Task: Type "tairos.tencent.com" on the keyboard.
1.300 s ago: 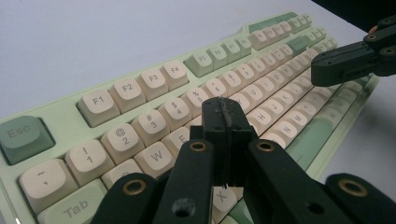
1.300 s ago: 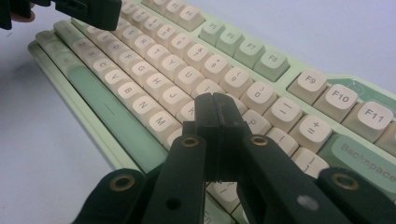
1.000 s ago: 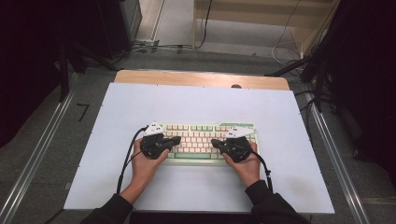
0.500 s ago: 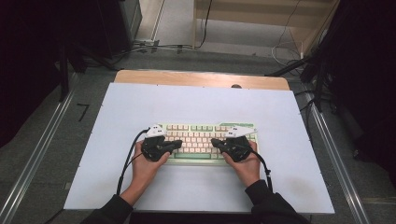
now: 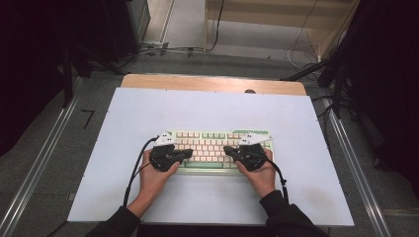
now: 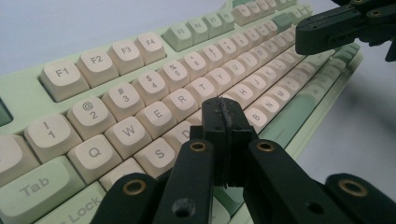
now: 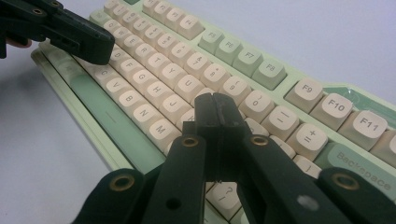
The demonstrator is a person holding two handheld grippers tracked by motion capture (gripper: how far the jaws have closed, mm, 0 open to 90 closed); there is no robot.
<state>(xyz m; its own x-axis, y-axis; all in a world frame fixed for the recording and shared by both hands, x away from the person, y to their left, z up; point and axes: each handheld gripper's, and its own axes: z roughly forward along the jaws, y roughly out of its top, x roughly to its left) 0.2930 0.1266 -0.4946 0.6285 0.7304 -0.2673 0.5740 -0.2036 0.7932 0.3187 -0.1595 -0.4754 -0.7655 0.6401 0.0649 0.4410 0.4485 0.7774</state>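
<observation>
You are working at a pale worktop, and the green and cream keyboard is lying flat near its middle, long side toward you. Both your hands are sitting at its near edge, the left gripper over the left half of the keys and the right gripper over the right half, their tips pointing inward at each other and staying apart.

In the left gripper view, the left gripper is showing its jaws pressed together with nothing between them, the tip poised over the letters around D and F, just short of the T key. In the right gripper view, the right gripper is likewise holding its jaws shut on nothing, the tip sitting over the home row just below the O key.

You are using the closed tips as typing fingers, it seems. Whether either tip is actually pressing a key, the pictures are not telling. Judging from this, you are in the middle of the keying: both tips are in position, and no screen is showing how much is done or left.
</observation>
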